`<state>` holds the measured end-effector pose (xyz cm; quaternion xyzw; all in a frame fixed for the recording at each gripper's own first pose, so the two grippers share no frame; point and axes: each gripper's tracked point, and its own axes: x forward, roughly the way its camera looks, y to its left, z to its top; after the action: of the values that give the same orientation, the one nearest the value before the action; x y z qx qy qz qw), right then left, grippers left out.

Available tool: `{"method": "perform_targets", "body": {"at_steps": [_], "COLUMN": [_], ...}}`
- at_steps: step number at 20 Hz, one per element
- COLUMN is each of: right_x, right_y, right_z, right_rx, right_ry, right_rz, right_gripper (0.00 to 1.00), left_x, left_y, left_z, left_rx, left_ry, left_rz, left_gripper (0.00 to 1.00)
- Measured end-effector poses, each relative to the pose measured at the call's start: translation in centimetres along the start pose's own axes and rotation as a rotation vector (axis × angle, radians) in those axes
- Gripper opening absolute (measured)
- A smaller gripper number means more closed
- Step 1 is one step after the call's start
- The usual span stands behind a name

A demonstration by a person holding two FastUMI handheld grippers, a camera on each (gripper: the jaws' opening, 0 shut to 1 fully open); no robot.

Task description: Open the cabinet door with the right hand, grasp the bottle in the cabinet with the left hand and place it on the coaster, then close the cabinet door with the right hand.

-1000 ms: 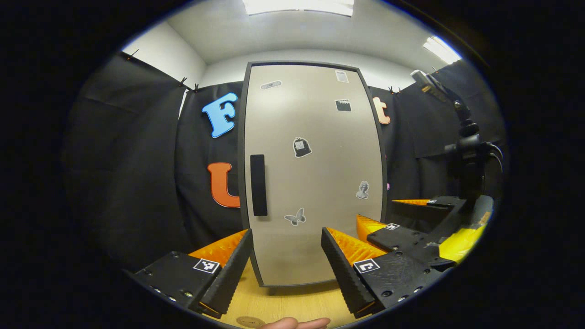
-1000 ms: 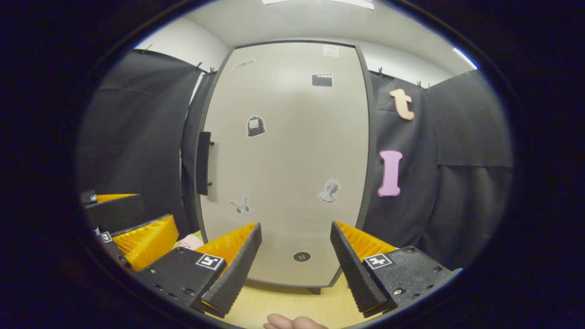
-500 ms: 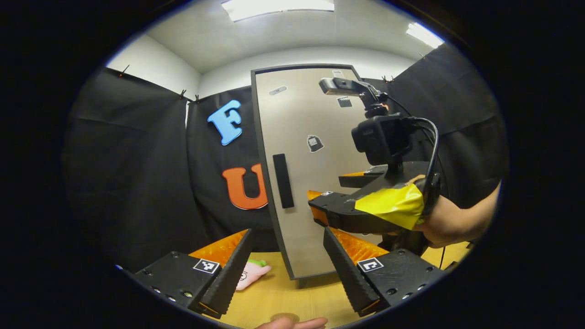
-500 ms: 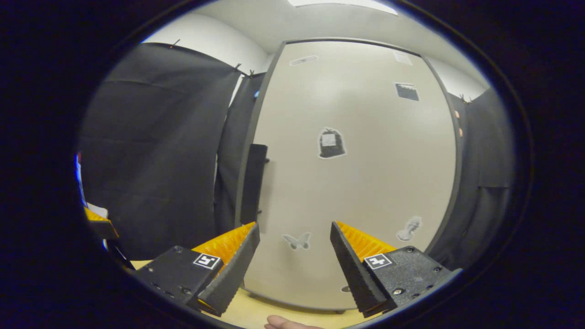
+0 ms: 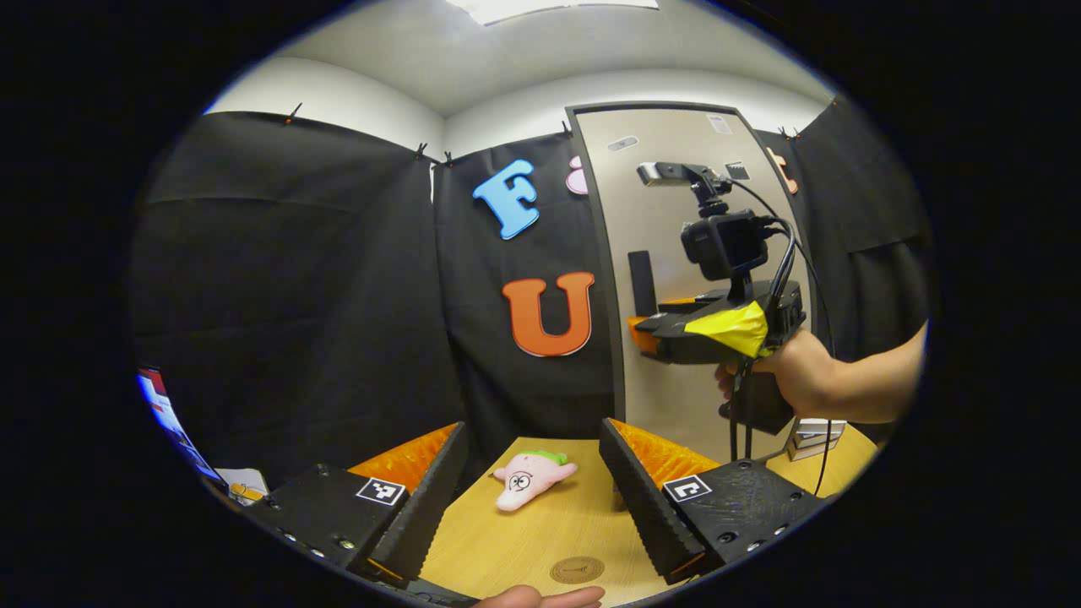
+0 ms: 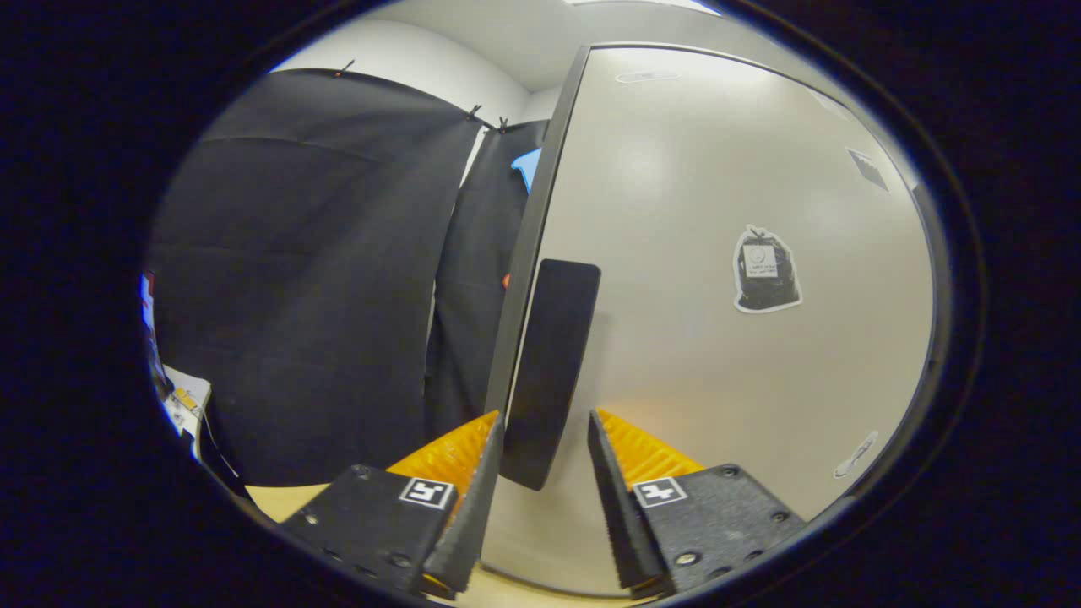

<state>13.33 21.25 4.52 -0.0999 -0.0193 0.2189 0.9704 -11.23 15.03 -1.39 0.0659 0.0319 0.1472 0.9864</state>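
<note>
Cabinet door [image 6: 718, 253] shut, contents hidden

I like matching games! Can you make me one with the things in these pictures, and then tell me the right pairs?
Things:
1. Plush toy
2. Coaster
3. Door handle
4. Cabinet door

Where or how:
A. Shut, with stickers on it
B. Lying on the table, pink with a green top
C. Flat on the table near the left gripper
D. Between the open fingers of the right gripper

Pairs: 1-B, 2-C, 3-D, 4-A
</note>
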Motion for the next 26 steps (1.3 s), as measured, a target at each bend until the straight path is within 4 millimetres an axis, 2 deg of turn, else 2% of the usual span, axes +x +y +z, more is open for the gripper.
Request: {"method": "perform_targets", "body": {"at_steps": [1,2,4,9,13,15,17,19,22,26], "right_x": [0.4,0.6,0.7,0.0,-2.3,-4.2,-7.0,-9.8,-15.9,-20.7], "right_y": [-0.2,-0.3,-0.2,0.1,1.2,2.0,3.1,2.7,2.0,1.5], "right_z": [-0.2,-0.4,-0.5,-0.5,-0.3,0.2,0.5,-0.1,-1.6,-1.5], "right_rx": [-0.012,-0.027,0.0,0.058,0.078,0.08,0.078,0.052,0.085,0.092], "right_ry": [0.002,0.013,0.022,0.067,0.085,0.099,0.108,0.122,0.149,0.177], "right_rz": [-0.024,-0.043,-0.048,-0.038,-0.018,0.01,0.023,0.028,0.05,0.044], "right_gripper": [0.53,0.35,0.31,0.24,0.23,0.24,0.22,0.22,0.21,0.21], "left_x": [-0.2,-0.4,-0.6,-0.7,-0.8,-0.8,-1.0,-0.7,0.5,2.8], "left_y": [0.2,-0.1,-0.6,0.4,0.4,0.1,-0.3,-0.8,-1.7,-3.4], "left_z": [-0.4,-0.4,-0.7,-0.9,-1.3,-1.5,-2.0,-2.1,-2.1,-1.6], "left_rx": [-0.01,-0.017,-0.015,-0.007,-0.017,-0.021,-0.019,-0.01,-0.017,-0.024], "left_ry": [0.011,0.015,0.018,0.016,0.028,0.026,0.036,0.039,0.047,0.044], "left_rz": [0.003,-0.002,-0.016,-0.039,-0.064,-0.085,-0.116,-0.147,-0.19,-0.232], "left_gripper": [0.95,0.95,0.95,0.95,0.95,0.95,0.95,0.95,0.95,0.95]}}
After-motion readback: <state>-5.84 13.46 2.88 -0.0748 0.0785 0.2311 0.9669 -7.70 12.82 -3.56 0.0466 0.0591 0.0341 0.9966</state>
